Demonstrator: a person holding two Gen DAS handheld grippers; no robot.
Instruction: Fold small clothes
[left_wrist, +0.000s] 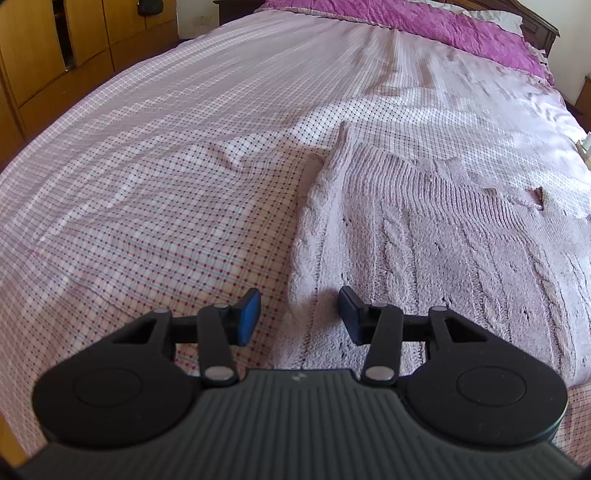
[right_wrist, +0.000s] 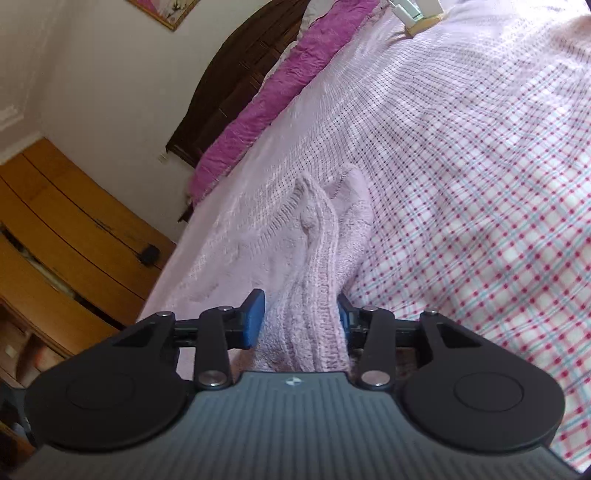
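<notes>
A pale pink cable-knit sweater (left_wrist: 424, 236) lies spread on the checked bedsheet (left_wrist: 166, 206). Its left edge is folded over into a ridge. My left gripper (left_wrist: 299, 317) is open just above that folded edge, with one blue pad (left_wrist: 248, 320) over the sheet and the other over the knit. In the right wrist view, a bunched part of the same sweater (right_wrist: 317, 258) lies between the pads of my right gripper (right_wrist: 297, 321). The jaws stand wide with the knit filling the gap. I cannot tell whether they press on it.
A magenta quilt (left_wrist: 424, 22) lies across the head of the bed, by a dark wooden headboard (right_wrist: 236, 85). Wooden wardrobe doors (left_wrist: 55, 48) stand to the left of the bed. A small white and tan object (right_wrist: 417, 14) sits at the far bed edge.
</notes>
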